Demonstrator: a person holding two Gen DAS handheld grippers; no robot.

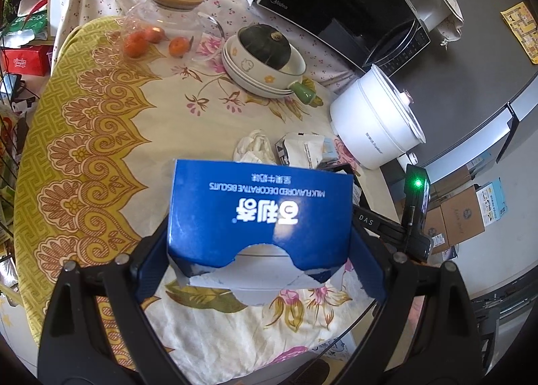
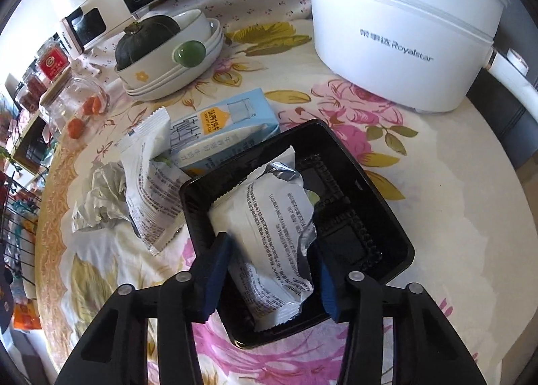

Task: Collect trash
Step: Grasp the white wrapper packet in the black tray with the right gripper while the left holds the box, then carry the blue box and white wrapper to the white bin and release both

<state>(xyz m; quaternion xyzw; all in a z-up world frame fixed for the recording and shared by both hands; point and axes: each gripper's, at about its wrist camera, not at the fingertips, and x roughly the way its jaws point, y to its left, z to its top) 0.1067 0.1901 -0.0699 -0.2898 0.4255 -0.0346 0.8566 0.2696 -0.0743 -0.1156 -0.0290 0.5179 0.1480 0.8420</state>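
My left gripper (image 1: 259, 244) is shut on a blue biscuit box (image 1: 260, 213) with a torn end, held above the flowered tablecloth. My right gripper (image 2: 269, 270) is shut on a white snack wrapper (image 2: 272, 233) that lies in a black plastic tray (image 2: 386, 203). Beside the tray lie a second white wrapper (image 2: 148, 176), a light blue milk carton (image 2: 218, 129) and a crumpled tissue (image 2: 97, 197). The tissue (image 1: 252, 146) and a wrapper (image 1: 302, 148) also show beyond the box in the left wrist view.
A white electric pot (image 2: 396, 32) stands at the back right. Stacked bowls holding a dark squash (image 2: 168, 49) and a glass jar with oranges (image 2: 74, 99) stand behind the trash. A microwave (image 1: 339, 5) is at the back. The table edge (image 1: 386, 183) is to the right.
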